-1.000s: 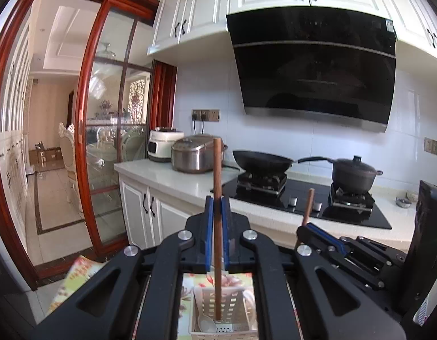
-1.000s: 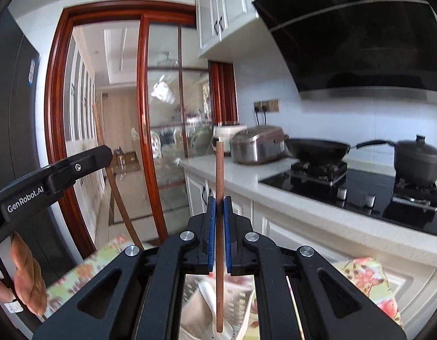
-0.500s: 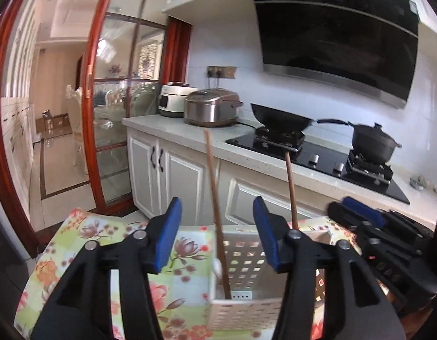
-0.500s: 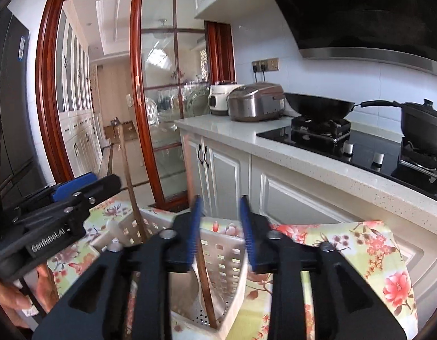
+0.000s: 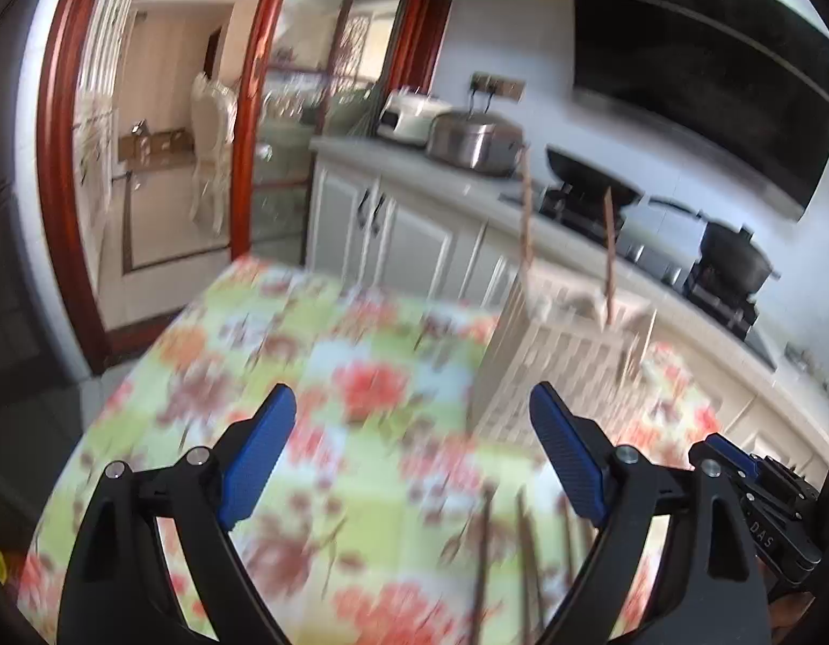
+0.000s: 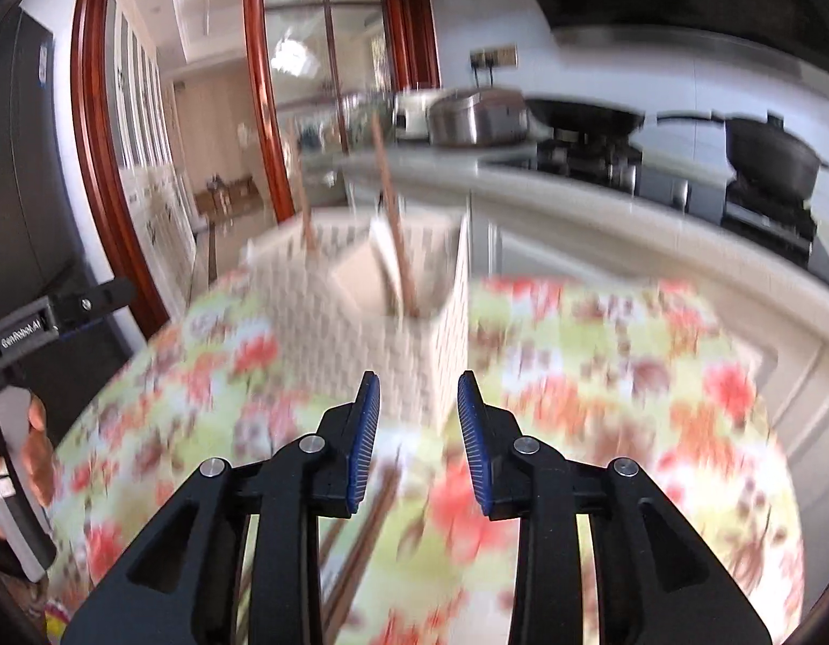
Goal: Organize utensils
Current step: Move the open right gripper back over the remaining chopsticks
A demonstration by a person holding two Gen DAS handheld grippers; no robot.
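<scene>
A white slotted utensil basket (image 5: 559, 355) (image 6: 371, 317) stands on the floral tablecloth (image 5: 317, 408). Two brown chopsticks (image 5: 526, 215) (image 6: 394, 220) stand upright in it. More brown chopsticks (image 5: 521, 553) lie blurred on the cloth near the front; they also show under my right gripper (image 6: 360, 532). My left gripper (image 5: 412, 457) is wide open and empty, left of and nearer than the basket. My right gripper (image 6: 418, 430) is open and empty, just in front of the basket. The right gripper's body (image 5: 758, 510) shows at the lower right of the left wrist view.
A kitchen counter (image 6: 602, 183) runs behind the table with a rice cooker (image 5: 476, 140), a wok (image 5: 591, 177) and a black pot (image 6: 769, 153) on a stove. A red-framed glass door (image 6: 102, 123) stands at the left. Both views are motion-blurred.
Both grippers opened and let go of their chopsticks, which now stand in the basket. Both grippers pulled back and down away from the basket; the left one opened wider.
</scene>
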